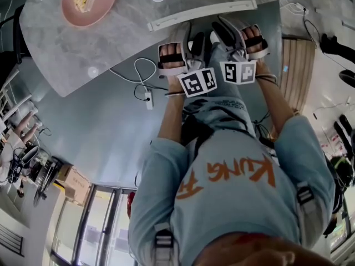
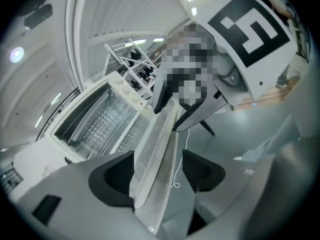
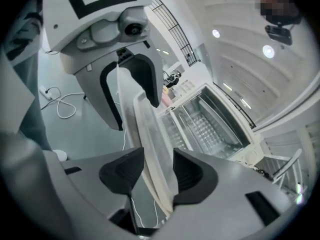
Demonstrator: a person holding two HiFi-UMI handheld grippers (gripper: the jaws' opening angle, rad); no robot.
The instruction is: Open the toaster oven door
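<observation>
— Looking along the right gripper (image 3: pixel 152 173), how do its fingers stand?
— Clamped on the toaster oven door (image 3: pixel 150 134), one pad against each face. The oven cavity (image 3: pixel 210 119) lies open at two o'clock.
— And the left gripper (image 2: pixel 157 171)?
— Fingers apart, straddling the same door. One pad touches it and the other shows a gap. The cavity sits at ten o'clock there.
— From the head view?
— Both grippers are side by side, the door's white edge at twelve o'clock.

Lab-like hall: grey floor (image 1: pixel 111 132), power strip (image 1: pixel 148 100), marble table (image 1: pixel 61 49), toaster oven (image 2: pixel 95 124).
</observation>
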